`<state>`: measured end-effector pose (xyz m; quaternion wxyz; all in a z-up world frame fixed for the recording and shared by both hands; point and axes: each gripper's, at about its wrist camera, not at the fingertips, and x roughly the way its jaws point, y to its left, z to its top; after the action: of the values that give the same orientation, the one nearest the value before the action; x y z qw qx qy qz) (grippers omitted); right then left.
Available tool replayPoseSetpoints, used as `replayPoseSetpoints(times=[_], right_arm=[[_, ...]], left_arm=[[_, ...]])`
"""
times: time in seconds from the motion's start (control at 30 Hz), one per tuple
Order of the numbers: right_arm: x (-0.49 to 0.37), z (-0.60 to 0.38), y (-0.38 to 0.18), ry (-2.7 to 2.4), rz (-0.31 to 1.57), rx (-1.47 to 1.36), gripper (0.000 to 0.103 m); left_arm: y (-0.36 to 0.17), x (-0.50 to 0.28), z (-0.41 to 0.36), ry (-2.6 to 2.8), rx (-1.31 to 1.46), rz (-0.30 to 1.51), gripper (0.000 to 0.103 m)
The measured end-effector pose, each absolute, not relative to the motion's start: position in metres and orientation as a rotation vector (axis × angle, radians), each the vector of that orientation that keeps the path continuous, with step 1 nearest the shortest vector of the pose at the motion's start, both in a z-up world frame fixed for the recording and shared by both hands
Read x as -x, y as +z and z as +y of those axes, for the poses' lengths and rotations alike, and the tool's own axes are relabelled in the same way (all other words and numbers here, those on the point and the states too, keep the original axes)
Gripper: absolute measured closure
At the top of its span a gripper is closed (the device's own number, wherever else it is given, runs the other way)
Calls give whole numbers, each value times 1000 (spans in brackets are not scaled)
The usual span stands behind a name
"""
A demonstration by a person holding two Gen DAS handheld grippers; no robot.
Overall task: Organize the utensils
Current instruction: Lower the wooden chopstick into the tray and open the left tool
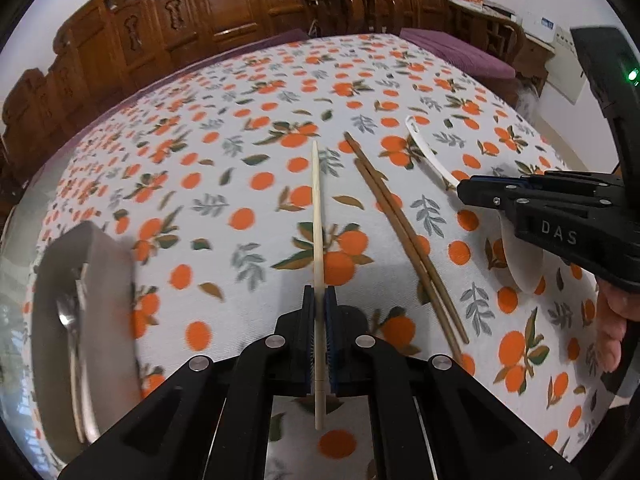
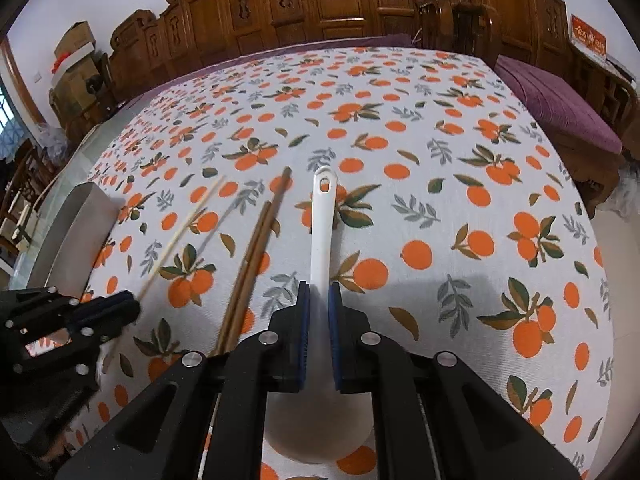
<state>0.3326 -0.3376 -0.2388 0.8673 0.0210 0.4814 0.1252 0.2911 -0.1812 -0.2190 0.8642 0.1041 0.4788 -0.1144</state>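
Left gripper (image 1: 319, 320) is clamped tight on a pale chopstick (image 1: 316, 216), pads pressed against the stick on both sides, the long end reaching forward over the tablecloth (image 1: 240, 128) with its orange print. Just right of it, a pair of brown chopsticks (image 1: 404, 236) lies flat on the cloth, side by side and touching.

Over to the right gripper (image 2: 319, 320): its blue pads sit either side of the white spoon (image 2: 322, 232) at the neck, the bowl below the fingers, the handle with its hanging hole pointing away. The pads look to be touching the handle, though the blur makes it hard to be sure the grip is closed.

Far left on the table stands a metal tray (image 1: 100, 256), and a steel spoon (image 1: 70, 320) rests inside it. Carved wooden chairs (image 2: 332, 4) line the table's far edge.
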Motion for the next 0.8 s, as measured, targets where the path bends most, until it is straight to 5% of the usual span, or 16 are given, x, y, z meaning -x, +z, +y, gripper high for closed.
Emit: replayPoseSetpoints(times=[0.8], right_arm=[[-285, -251, -168, 431, 791, 36, 92]], left_arm=[[-146, -257, -59, -238, -153, 862, 99]])
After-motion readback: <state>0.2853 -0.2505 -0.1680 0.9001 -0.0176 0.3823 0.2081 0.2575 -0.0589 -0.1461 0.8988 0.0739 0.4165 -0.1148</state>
